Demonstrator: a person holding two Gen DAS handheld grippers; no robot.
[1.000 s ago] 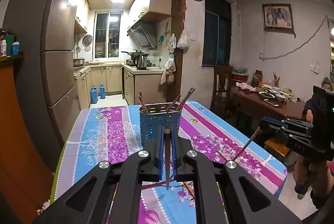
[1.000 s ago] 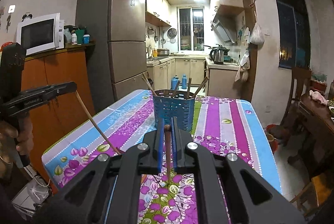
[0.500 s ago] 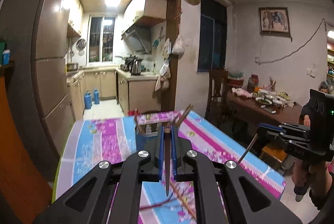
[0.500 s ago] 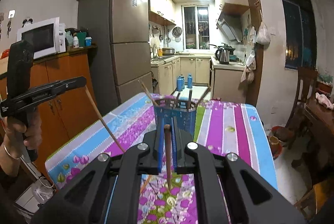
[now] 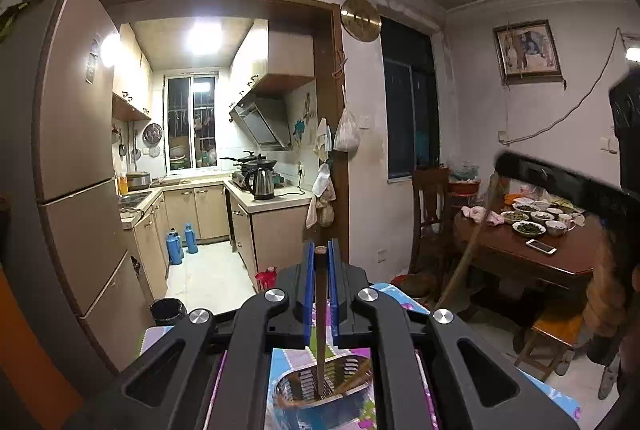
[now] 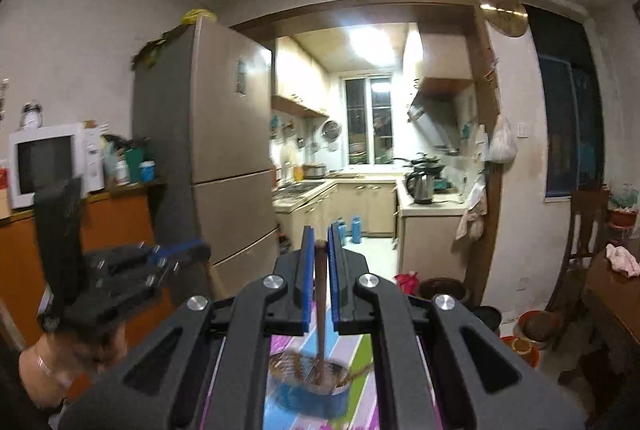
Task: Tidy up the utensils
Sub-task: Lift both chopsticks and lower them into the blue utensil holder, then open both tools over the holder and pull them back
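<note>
Nearest to you in the left wrist view, your left gripper (image 5: 320, 254) is clenched on a chopstick (image 5: 320, 314) that hangs straight down between its blue pads, its lower end over the open mouth of the blue utensil holder (image 5: 324, 386) standing on the flowered tablecloth (image 5: 288, 358). The right wrist view shows the same arrangement on the other side: your right gripper (image 6: 320, 242) is clamped on a second chopstick (image 6: 320, 310), whose tip reaches down to the holder's (image 6: 308, 386) rim, though blur there makes it hard to say whether it is inside or just above. Only the left view shows the right gripper (image 5: 568, 181) from outside, off to the right, with its chopstick slanting down in front of the dark dining table (image 5: 520, 254) set with bowls and a phone. Only the right view shows your left gripper (image 6: 120, 270) from outside, at the left, with your hand (image 6: 72, 354) below it, and behind it the microwave (image 6: 48, 161) on the orange cabinet. Both views look past the tall refrigerator (image 6: 224, 157) into the lit kitchen, where a kettle (image 5: 262, 181) stands on the counter.
</note>
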